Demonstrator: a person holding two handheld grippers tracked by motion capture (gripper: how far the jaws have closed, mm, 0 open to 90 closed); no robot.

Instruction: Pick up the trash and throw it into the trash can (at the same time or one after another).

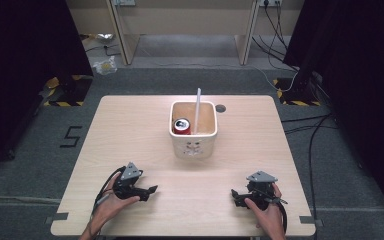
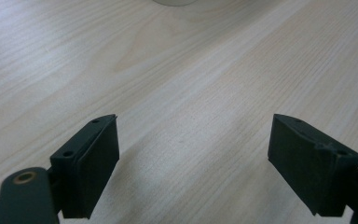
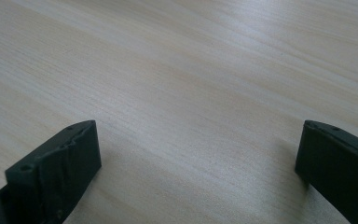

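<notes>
High view: we are looking down on a wooden table (image 1: 130,130) with a white square bin (image 1: 194,145) near its middle, toward the far side.
Bin contents: we are seeing a red can (image 1: 182,125) standing upright on the left of the bin, and a white straw-like stick (image 1: 197,111) leaning against the inner right, its top poking past the far rim.
Left gripper (image 1: 152,190): we are holding it low near the table's front edge, well apart from the bin; jaws spread wide, nothing between them, as the left gripper view (image 2: 193,154) confirms over bare wood.
Right gripper (image 1: 234,196): we are resting it near the front right, pointing inward; in the right gripper view (image 3: 198,168) the jaws are standing wide with only wood grain between.
Progress: we are judging the packing done or nearly so, since both things sit inside the bin and both tools are empty; nothing loose remains on the table.
Can axis: long axis vertical, lid facing up.
Stick axis: long axis running near to far, tilted, upper end pointing away from us.
</notes>
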